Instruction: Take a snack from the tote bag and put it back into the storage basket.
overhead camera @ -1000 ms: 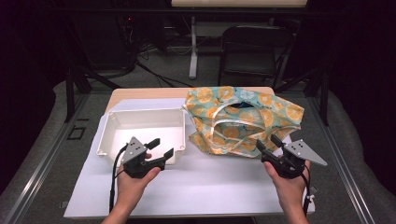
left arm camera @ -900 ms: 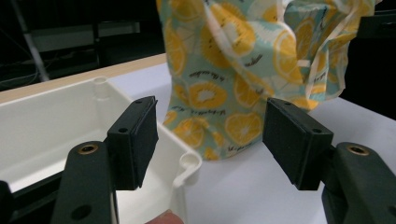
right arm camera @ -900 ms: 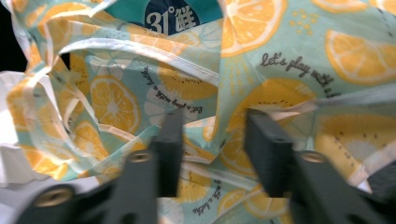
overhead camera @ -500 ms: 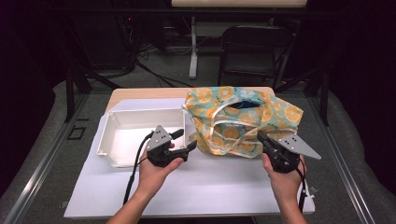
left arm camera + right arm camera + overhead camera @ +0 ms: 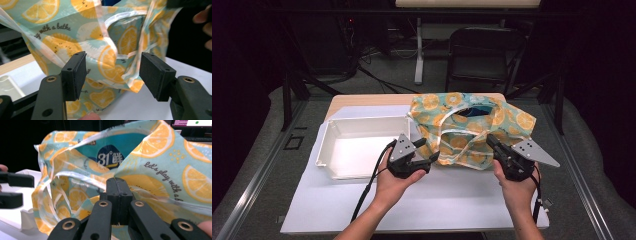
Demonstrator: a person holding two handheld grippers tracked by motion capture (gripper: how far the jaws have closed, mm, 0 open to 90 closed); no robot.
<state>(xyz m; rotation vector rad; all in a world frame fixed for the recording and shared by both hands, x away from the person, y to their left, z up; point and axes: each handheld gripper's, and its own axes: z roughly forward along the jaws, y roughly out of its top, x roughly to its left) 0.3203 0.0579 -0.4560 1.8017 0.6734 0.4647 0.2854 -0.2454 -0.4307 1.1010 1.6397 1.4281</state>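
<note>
Right now my right gripper (image 5: 117,182) is clamping the orange-print bag (image 5: 472,127) on the white mat (image 5: 452,195), while my left gripper (image 5: 112,75) is gaping beside its edge. I'm judging the next move: closing left, then spreading its mouth.
</note>
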